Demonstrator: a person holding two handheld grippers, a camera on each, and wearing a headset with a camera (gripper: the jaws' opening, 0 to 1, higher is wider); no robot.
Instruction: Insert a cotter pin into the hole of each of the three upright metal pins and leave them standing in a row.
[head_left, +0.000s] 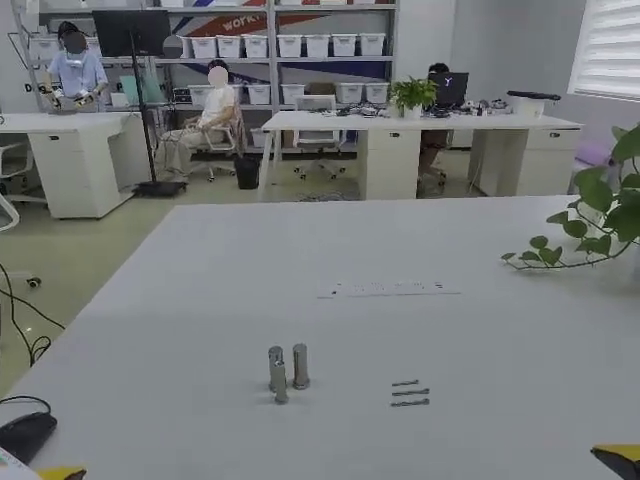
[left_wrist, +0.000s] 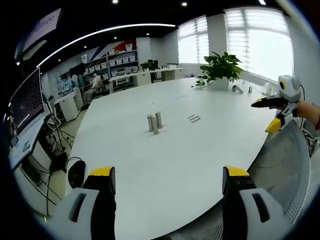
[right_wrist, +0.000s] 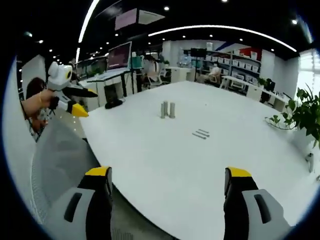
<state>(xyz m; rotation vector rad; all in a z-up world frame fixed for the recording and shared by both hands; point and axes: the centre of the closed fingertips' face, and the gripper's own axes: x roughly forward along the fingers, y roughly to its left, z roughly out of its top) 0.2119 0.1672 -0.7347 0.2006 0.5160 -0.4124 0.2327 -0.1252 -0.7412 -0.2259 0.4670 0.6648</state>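
**Metal pins**: three, upright, in a tight cluster rather than a row. They stand on the white workbench, toward its near edge at 6 o'clock in the head view. Whether they touch one another is too small to tell, and so are their holes.

**Cotter pins**: three, lying flat and parallel at 3 o'clock of the cluster, a little apart from it.

**Left gripper**: jaws spread wide and empty, held back off the table edge.

**Right gripper**: the same, jaws wide and holding nothing.

**Hazards, as judged:**
- The cluster is so tight that a jaw closing on one pin could tip its neighbours.
- The cotters are thin and flat, so they may skid or slip from the jaws at pickup.
- Pushing a cotter in sideways could topple a pin unless the other gripper steadies it.
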